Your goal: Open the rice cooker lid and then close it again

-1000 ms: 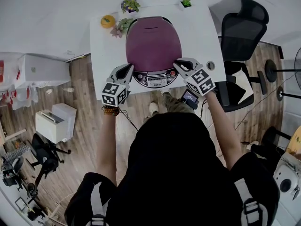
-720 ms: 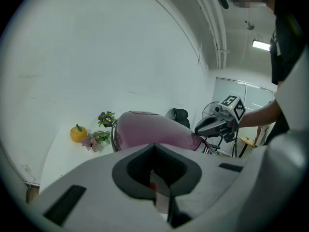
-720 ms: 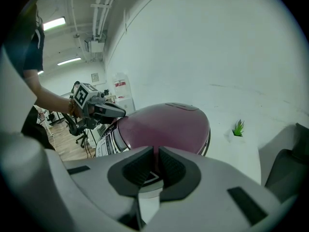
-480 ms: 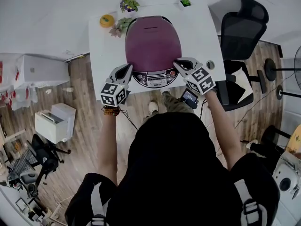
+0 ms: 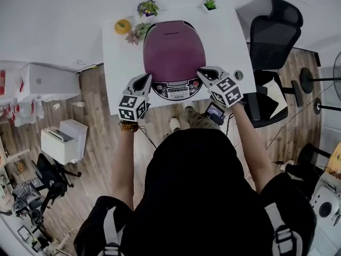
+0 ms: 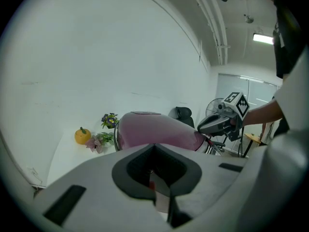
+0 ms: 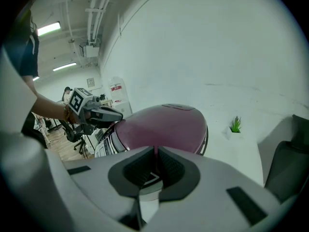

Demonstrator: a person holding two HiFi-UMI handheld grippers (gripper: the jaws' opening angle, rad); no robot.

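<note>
At the near edge of the white rectangular table (image 5: 114, 63), the left gripper (image 5: 145, 79) and right gripper (image 5: 202, 72) flank the control panel (image 5: 177, 90) of the round purple rice cooker (image 5: 173, 57). Both pairs of jaws are drawn together and empty. Neither hand has shifted over the last second. The glossy lid (image 5: 171, 36) remains down, so opening appears not yet begun. Beyond the cooker, small potted plants (image 5: 147, 7) stand at the table's rear.

Purple lid (image 5: 173, 49); apparently orange ornament (image 5: 122, 26)
</note>
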